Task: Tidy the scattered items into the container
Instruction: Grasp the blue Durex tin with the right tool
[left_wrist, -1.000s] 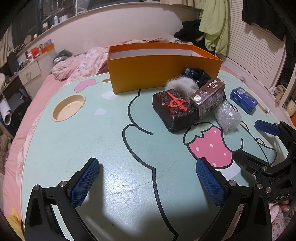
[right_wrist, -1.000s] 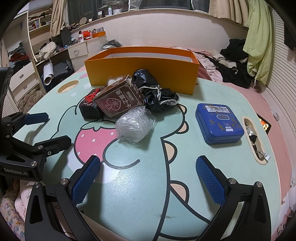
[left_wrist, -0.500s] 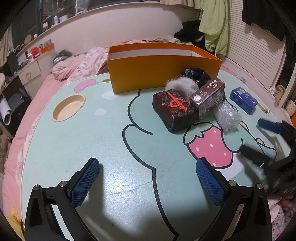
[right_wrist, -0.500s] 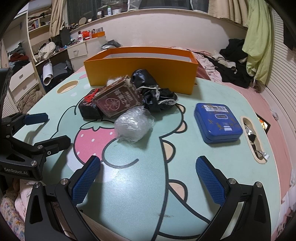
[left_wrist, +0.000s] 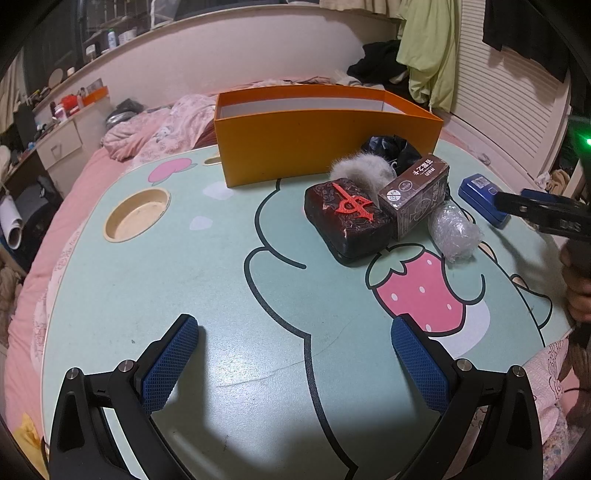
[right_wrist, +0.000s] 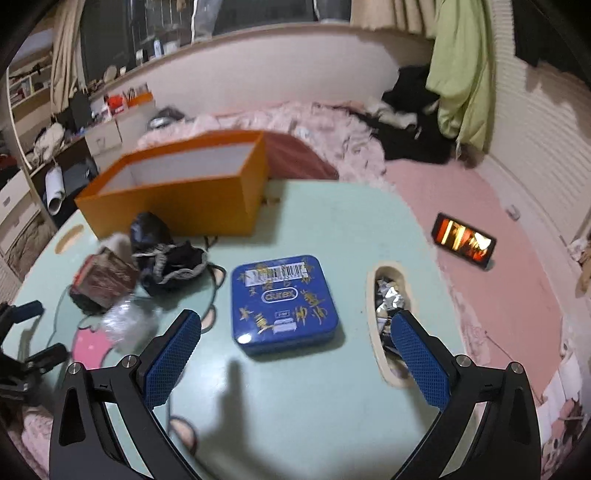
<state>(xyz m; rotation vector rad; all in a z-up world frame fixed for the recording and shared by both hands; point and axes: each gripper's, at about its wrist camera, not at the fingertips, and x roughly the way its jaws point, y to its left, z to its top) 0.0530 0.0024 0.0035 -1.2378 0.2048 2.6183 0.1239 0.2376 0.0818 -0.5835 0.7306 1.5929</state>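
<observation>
Right gripper (right_wrist: 295, 347) jaws spread wide, empty; blue tin (right_wrist: 283, 302) lay flat on table (right_wrist: 332, 229) just ahead between fingers, untouched. Left gripper (left_wrist: 293, 354) wide, empty. Orange box (right_wrist: 177, 192) beyond.

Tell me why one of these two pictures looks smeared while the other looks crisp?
Right wrist view: motion blur smears the orange box and the cluttered pile, though the blue tin reads fairly clearly, and a dark shadow falls on the table below it. Left wrist view: sharp throughout, the dark case crisp; both bend straight edges, fisheye style.
</observation>
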